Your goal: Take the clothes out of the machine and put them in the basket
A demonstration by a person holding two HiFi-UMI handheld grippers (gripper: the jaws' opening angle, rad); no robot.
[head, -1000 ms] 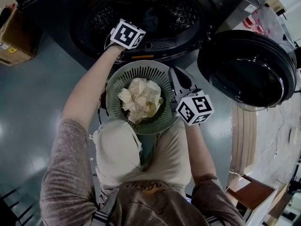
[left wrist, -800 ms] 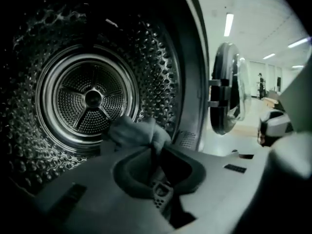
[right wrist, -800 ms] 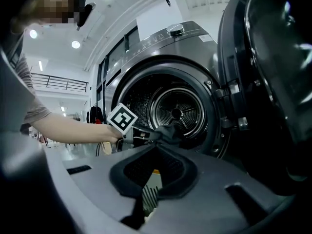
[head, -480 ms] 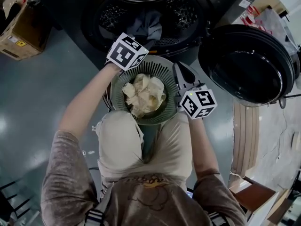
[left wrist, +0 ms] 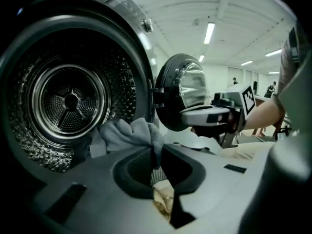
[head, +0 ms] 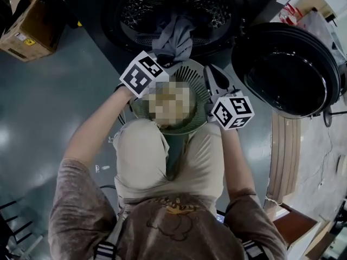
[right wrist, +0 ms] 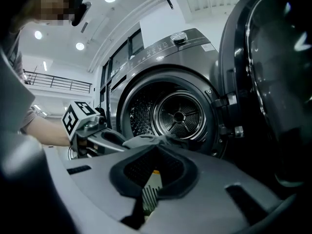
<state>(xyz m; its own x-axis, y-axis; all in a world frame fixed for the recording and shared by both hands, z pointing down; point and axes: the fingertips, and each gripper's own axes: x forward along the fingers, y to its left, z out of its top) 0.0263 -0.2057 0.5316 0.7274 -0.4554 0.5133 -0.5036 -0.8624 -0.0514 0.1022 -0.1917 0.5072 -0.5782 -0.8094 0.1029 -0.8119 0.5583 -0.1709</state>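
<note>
Already, the job is looking well along: pale cream clothes (left wrist: 163, 201) are lying in the round green basket (head: 190, 72), which is sitting just in front of the open machine (head: 173, 4), below its mouth and against our knees. A grey garment (head: 176, 37) is draping over the lower lip of the drum opening, one end inside the drum and the other reaching toward the basket's far rim, so we are judging it to be mid-transfer rather than delivered. Beyond that piece we are not making out any other clothes in the drum, though its lower part is lying in shadow, so this may be the last item or close to it. What is left, as we are reading it, is to bring the grey garment fully clear of the opening and over the basket, then let it go. The left tool (left wrist: 155, 152) is clenching a fold of that grey garment right at its tips, hovering over the basket's far left rim. The right tool (right wrist: 151, 182) is gripping the basket by its slatted wall at the right rim, its jaws closed on the slats, steadying the basket while the round door (head: 287, 69) is hanging open off to the right.
</note>
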